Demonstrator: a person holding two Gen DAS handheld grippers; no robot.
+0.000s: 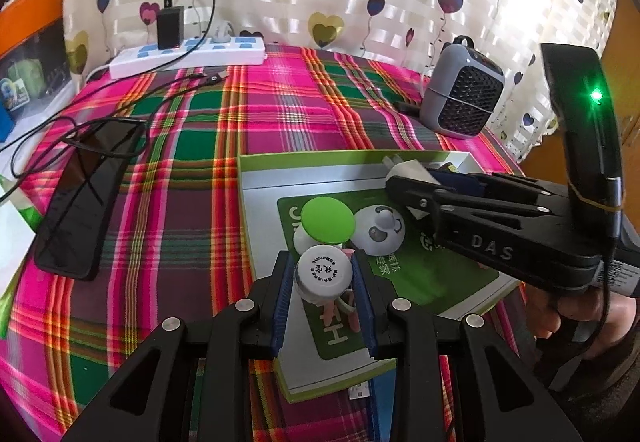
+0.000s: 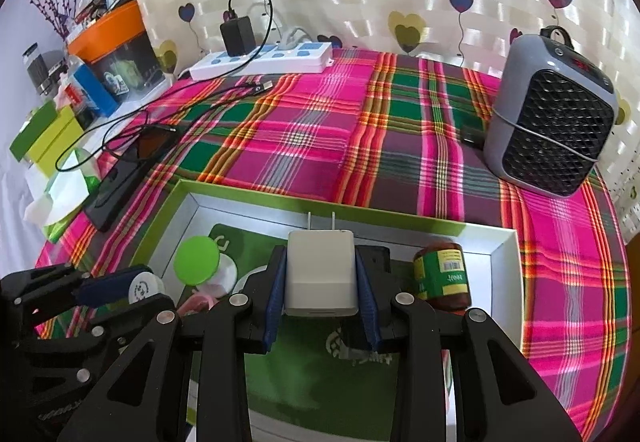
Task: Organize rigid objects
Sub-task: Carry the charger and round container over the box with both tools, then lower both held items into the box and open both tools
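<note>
The left gripper is holding a small white-capped bottle, its blue-padded jaws pressing on both sides just below the cap, so the bottle is hanging upright above the near end of the open green-rimmed box. The right gripper is clamping a white plug adapter by its flat sides, prongs pointing away from the camera, which is keeping it level over the middle of the box.

Both things are being carried low over the box, probably because it is serving as the collecting place. Already lying inside are a green round lid, a white panda-faced piece and a brown jar with a green label on its side by the far right wall.

Something pink is showing under the bottle, but it is too hidden to name.

The box is sitting on a table under a pink and green plaid cloth, with a power strip, a dark phone and a grey heater left well apart from it.
</note>
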